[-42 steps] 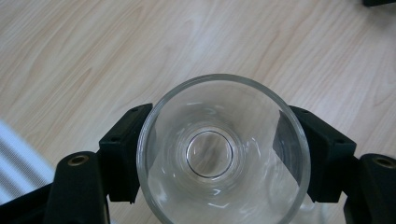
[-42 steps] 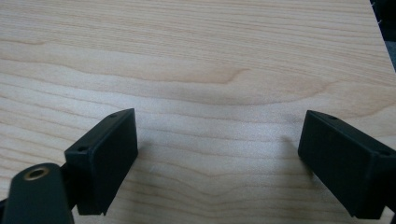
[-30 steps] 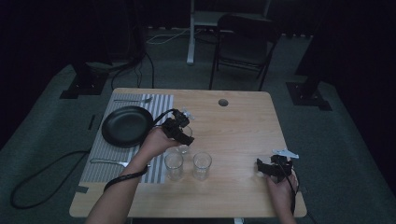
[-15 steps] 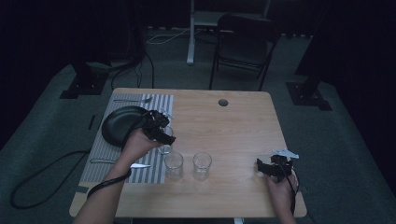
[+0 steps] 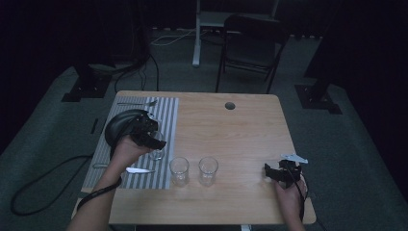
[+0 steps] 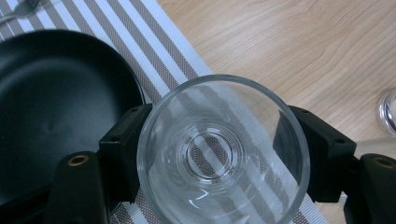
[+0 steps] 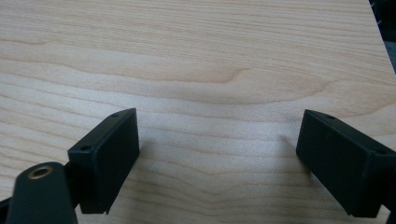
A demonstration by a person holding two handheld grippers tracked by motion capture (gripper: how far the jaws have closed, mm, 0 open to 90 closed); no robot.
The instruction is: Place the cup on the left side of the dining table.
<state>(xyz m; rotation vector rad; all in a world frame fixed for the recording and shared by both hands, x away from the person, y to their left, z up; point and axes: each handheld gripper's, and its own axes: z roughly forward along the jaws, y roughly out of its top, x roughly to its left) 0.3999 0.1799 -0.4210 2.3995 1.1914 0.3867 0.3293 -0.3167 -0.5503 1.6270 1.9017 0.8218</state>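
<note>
Left hand-held gripper (image 6: 219, 154) pinches a clear round glass (image 6: 223, 151), black jaws on opposite sides of the wall. Glass looks upright, mouth toward the cam, circular ribbed base seen through it. It sits over the grey/white striped woven mat (image 6: 140, 42), lower centre of left gripper view, just right of a matte black round plate (image 6: 51, 107). Whether the base touches the mat: can't tell.

High view: left hand-held gripper (image 5: 153, 142) at centre-left, over the mat's right part. Two more clear glasses (image 5: 179, 169) (image 5: 208, 169) stand side by side at centre on the pale wood-grain tabletop (image 5: 240, 125). Knife (image 5: 139, 170) lies flat on mat, long axis left-right.

Right hand-held gripper (image 7: 217, 158), jaws spread wide over bare wood; high view lower right (image 5: 269, 172).
</note>
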